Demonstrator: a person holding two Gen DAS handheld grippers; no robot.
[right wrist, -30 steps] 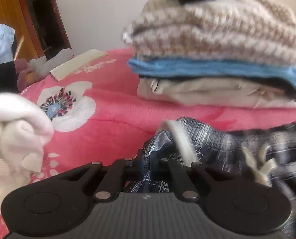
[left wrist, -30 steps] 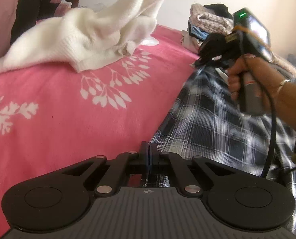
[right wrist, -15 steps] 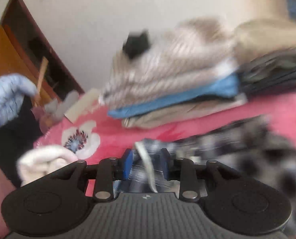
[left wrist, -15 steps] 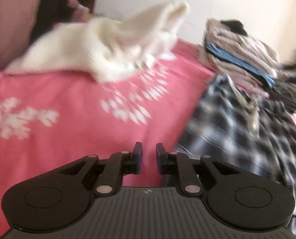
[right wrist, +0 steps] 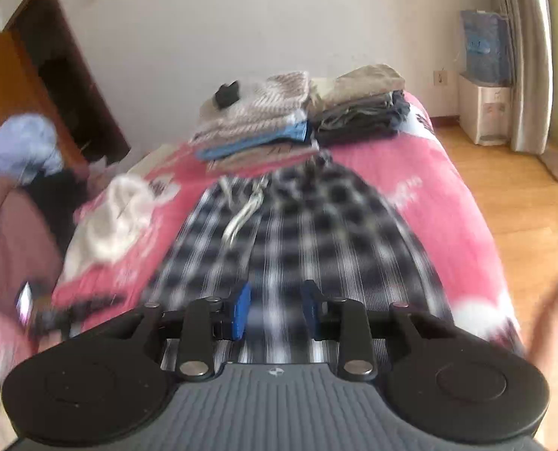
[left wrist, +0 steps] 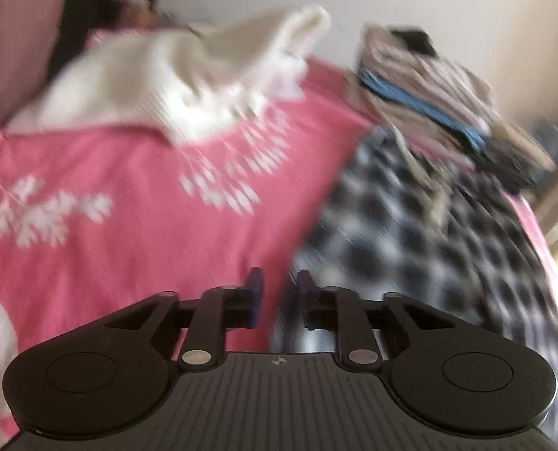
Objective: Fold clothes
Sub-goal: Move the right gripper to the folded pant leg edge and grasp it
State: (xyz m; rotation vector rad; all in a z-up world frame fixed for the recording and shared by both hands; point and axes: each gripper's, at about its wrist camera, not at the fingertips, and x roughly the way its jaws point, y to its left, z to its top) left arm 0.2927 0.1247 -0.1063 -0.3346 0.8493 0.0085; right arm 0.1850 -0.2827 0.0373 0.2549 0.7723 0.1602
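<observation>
Going left to right: the rumpled cream knit sweater (left wrist: 188, 86) sits unfolded on the pink floral bedspread (left wrist: 128, 203), probably waiting its turn. The left gripper (left wrist: 277, 293) has just been opening, nothing between its jaws. The navy-and-white plaid drawstring pants (right wrist: 297, 225) lie flat mid-bed, likely smoothed for folding. The right gripper (right wrist: 275, 310) has just opened too, empty above them, with the stacks of folded clothes (right wrist: 297, 120) beyond.

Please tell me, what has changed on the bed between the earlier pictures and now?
Both grippers let go of the plaid pants. The left gripper and the right gripper have just been opening, with nothing between their jaws now. The right one pulled far back, so the pants lie spread out ahead of it. The white sweater and the folded stacks stayed put.
</observation>
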